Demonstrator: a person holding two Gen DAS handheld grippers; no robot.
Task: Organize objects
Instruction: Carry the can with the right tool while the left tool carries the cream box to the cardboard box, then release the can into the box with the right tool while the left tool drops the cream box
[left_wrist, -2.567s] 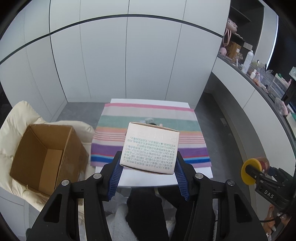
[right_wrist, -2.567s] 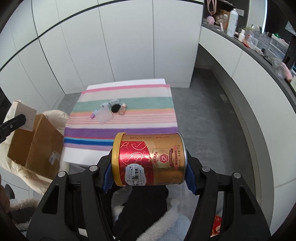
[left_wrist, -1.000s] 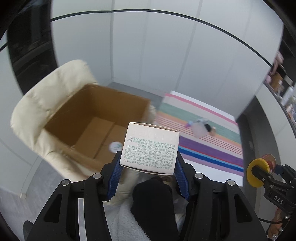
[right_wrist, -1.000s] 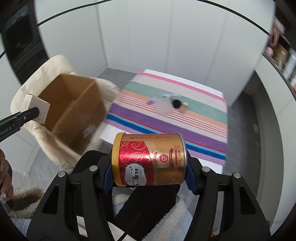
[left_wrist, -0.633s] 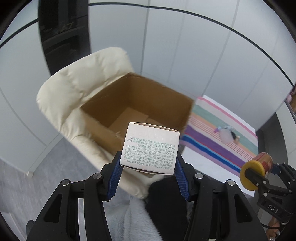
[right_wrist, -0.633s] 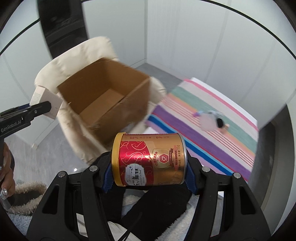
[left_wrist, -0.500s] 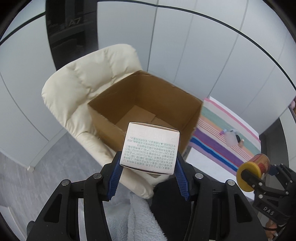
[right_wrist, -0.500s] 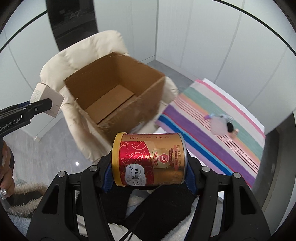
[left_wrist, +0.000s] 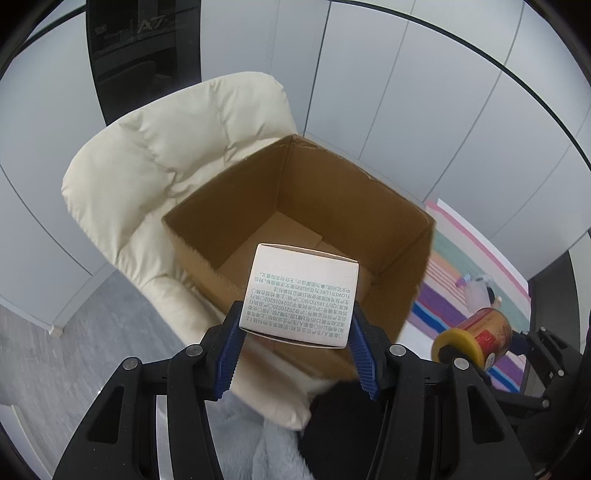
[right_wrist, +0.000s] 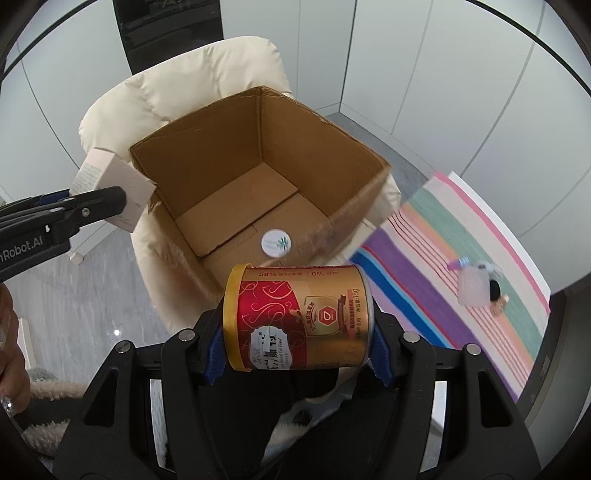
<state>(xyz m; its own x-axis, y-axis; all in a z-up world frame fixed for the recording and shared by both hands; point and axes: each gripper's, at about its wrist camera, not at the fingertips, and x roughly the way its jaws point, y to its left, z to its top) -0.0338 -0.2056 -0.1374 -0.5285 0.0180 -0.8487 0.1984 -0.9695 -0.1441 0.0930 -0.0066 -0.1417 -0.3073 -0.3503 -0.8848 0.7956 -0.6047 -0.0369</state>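
Both wrist views above cardboard box

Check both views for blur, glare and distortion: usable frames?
Left wrist: box print sharp, carton crisp, fisheye bends the wall panels. Right wrist: can sharp with mild sheen, carton's near rim and cloth motion-smeared. Both usable.

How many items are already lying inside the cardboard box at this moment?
1: a small white round item lies on the floor of the cardboard box, near its front right wall. The near corner behind the red-gold can is hidden, so more may be there.
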